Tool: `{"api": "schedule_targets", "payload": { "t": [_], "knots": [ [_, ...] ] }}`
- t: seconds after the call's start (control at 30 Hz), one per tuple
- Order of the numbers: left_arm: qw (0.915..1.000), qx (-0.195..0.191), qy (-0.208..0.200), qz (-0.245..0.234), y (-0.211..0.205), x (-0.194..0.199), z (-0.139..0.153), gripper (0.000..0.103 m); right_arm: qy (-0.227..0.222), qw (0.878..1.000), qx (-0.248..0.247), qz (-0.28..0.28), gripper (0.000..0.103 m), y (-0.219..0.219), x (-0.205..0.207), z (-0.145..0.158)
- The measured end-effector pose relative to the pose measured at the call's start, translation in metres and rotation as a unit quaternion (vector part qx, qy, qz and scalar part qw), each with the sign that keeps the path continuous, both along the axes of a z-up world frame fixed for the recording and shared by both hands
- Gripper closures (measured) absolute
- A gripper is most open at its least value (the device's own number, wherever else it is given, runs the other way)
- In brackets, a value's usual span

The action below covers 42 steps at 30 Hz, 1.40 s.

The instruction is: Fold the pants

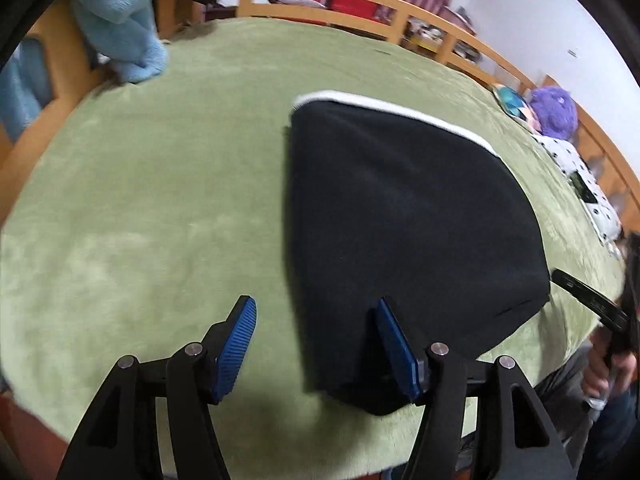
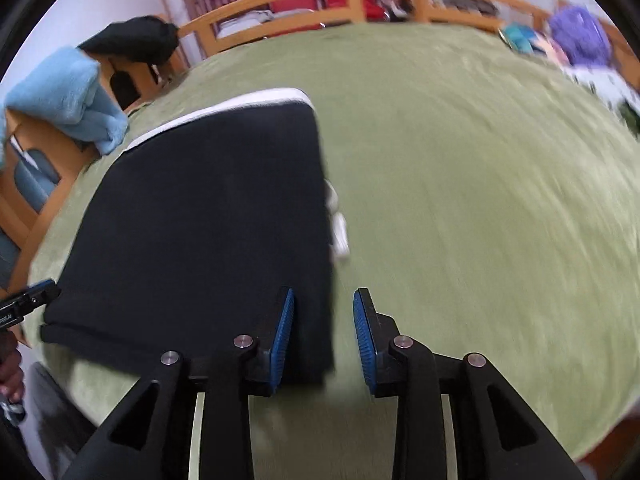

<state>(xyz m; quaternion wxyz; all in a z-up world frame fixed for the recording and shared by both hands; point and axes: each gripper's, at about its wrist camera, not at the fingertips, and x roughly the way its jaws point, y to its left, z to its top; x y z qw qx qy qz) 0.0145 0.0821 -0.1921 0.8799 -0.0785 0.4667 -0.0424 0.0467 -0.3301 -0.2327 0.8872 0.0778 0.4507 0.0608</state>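
Note:
The black pants (image 1: 408, 232) lie folded into a compact block on the green bed cover (image 1: 160, 200), with a white band along their far edge. My left gripper (image 1: 316, 344) is open and empty, just above the block's near left corner. In the right wrist view the pants (image 2: 208, 224) fill the left half, with a white drawstring end (image 2: 340, 232) poking out at their right edge. My right gripper (image 2: 324, 340) is open and empty, straddling the block's near right corner. The other gripper shows at the frame edge in each view (image 1: 588, 300) (image 2: 28, 300).
A light blue blanket (image 1: 120, 20) and a black garment (image 2: 132, 40) hang over the wooden bed rail (image 1: 400, 12) at the far left. A purple plush toy (image 1: 554, 110) and a spotted white cloth (image 1: 580, 172) lie at the bed's right side.

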Motion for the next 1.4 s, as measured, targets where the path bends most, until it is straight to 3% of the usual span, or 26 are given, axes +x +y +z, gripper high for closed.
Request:
{"api": "schedule_targets", "payload": {
  "t": [0.13, 0.2, 0.27, 0.37, 0.53, 0.57, 0.67, 0.77, 1.1, 1.4],
  "knots": [
    [0.9989, -0.012, -0.045, 0.001, -0.016, -0.010, 0.041, 0.042, -0.035, 0.999, 0.003, -0.015, 0.073, 0.000, -0.021, 0.037],
    [0.9982, -0.013, -0.059, -0.003, -0.032, -0.011, 0.061, 0.038, -0.056, 0.998, 0.004, -0.019, 0.064, 0.006, -0.029, 0.064],
    [0.9971, 0.009, -0.075, 0.005, -0.048, -0.016, 0.079, 0.027, -0.077, 0.997, 0.002, -0.024, 0.049, 0.013, -0.037, 0.091],
    [0.9939, 0.029, -0.106, 0.006, -0.073, -0.027, 0.106, 0.018, -0.108, 0.994, 0.000, -0.027, 0.040, 0.021, -0.051, 0.127],
    [0.9921, 0.020, -0.124, -0.001, -0.093, -0.045, 0.131, 0.014, -0.126, 0.992, -0.015, -0.014, 0.031, 0.035, -0.073, 0.161],
    [0.9924, 0.019, -0.122, -0.003, -0.096, -0.049, 0.134, 0.013, -0.127, 0.991, -0.028, -0.013, 0.024, 0.040, -0.080, 0.165],
    [0.9920, 0.020, -0.125, 0.000, -0.099, -0.062, 0.139, 0.013, -0.140, 0.989, -0.052, -0.007, 0.007, 0.048, -0.093, 0.172],
    [0.9910, 0.037, -0.129, 0.007, -0.104, -0.070, 0.139, 0.010, -0.159, 0.984, -0.075, 0.002, 0.001, 0.056, -0.109, 0.175],
    [0.9901, 0.057, -0.127, 0.014, -0.107, -0.079, 0.140, 0.010, -0.140, 0.989, -0.042, -0.011, 0.001, 0.043, -0.116, 0.166],
    [0.9900, 0.057, -0.128, 0.015, -0.110, -0.080, 0.140, 0.010, -0.140, 0.989, -0.042, -0.021, 0.001, 0.034, -0.116, 0.164]
  ]
}}
